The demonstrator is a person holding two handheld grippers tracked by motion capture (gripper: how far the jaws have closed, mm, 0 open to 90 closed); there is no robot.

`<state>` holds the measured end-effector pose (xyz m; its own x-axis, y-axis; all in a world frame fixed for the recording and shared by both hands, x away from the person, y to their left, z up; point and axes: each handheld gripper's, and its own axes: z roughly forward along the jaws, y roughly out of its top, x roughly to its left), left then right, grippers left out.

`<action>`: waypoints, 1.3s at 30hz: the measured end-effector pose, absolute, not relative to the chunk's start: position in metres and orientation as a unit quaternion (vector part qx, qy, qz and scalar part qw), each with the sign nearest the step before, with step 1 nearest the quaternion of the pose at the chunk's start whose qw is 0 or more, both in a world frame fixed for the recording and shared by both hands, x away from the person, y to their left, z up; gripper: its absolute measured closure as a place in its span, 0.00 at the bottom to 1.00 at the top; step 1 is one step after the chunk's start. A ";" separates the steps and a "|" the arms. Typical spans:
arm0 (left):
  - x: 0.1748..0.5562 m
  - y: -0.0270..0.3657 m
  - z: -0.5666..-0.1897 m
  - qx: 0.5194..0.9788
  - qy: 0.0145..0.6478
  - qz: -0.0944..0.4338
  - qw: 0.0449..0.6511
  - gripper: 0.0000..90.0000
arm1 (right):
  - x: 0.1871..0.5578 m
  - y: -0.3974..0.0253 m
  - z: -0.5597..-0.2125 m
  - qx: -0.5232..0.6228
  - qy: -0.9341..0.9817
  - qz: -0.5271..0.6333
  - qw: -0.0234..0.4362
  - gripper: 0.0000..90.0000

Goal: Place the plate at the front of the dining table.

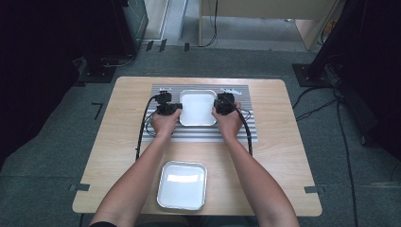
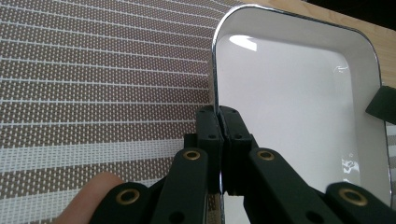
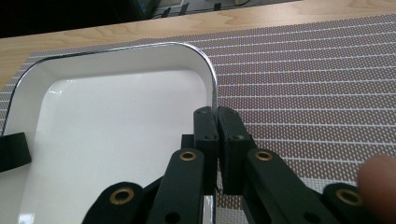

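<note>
A white tray (image 1: 197, 109) with a chrome rim lies on the striped placemat (image 1: 236, 135) at the table's middle back. My left gripper (image 1: 177, 108) is shut on the tray's left rim; in the left gripper view the jaws pinch the chrome edge of the tray (image 2: 299, 98), with the gripper (image 2: 219, 122) low in the frame. My right gripper (image 1: 217, 107) is shut on the opposite rim, and the right gripper view shows the gripper (image 3: 216, 122) clamped over the edge of the tray (image 3: 112, 130).
A second white tray (image 1: 182, 185) sits near the table's front edge, between the person's forearms. Cables trail from both grippers across the placemat (image 2: 93, 84). The wooden table (image 1: 293, 156) has bare areas left and right of the mat.
</note>
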<state>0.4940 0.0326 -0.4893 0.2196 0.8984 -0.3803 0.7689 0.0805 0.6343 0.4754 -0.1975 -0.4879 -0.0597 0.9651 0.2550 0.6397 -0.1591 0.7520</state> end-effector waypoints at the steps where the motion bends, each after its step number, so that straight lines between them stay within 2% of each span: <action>1: 0.495 0.033 -0.490 0.673 0.619 0.082 0.395 0.99 | 0.477 -0.197 -0.489 0.653 0.614 0.391 0.208 0.98; 8: 0.499 0.034 -0.500 0.678 0.614 0.080 0.396 0.97 | 0.484 -0.199 -0.501 0.661 0.613 0.388 0.193 0.98; 13: 0.499 0.034 -0.505 0.677 0.607 0.085 0.408 0.94 | 0.485 -0.198 -0.506 0.659 0.618 0.379 0.200 0.97; 15: 0.499 0.036 -0.506 0.678 0.602 0.079 0.415 0.87 | 0.486 -0.199 -0.507 0.658 0.622 0.377 0.196 0.96; 17: 0.497 0.040 -0.504 0.674 0.600 0.082 0.423 0.79 | 0.485 -0.201 -0.508 0.654 0.624 0.377 0.199 0.90; 19: 0.494 0.048 -0.500 0.666 0.604 0.086 0.430 0.74 | 0.481 -0.206 -0.508 0.653 0.621 0.386 0.196 0.88; 24: 0.487 0.059 -0.503 0.669 0.605 0.057 0.429 0.73 | 0.470 -0.214 -0.509 0.660 0.611 0.407 0.161 0.87; 29: 0.479 0.047 -0.505 0.686 0.588 0.042 0.427 0.75 | 0.466 -0.211 -0.509 0.666 0.602 0.419 0.139 0.88; 34: 0.479 0.040 -0.504 0.683 0.594 0.058 0.421 0.80 | 0.467 -0.207 -0.511 0.673 0.604 0.399 0.150 0.96; 39: 0.482 0.036 -0.504 0.682 0.598 0.078 0.414 0.83 | 0.468 -0.205 -0.511 0.682 0.594 0.397 0.155 0.96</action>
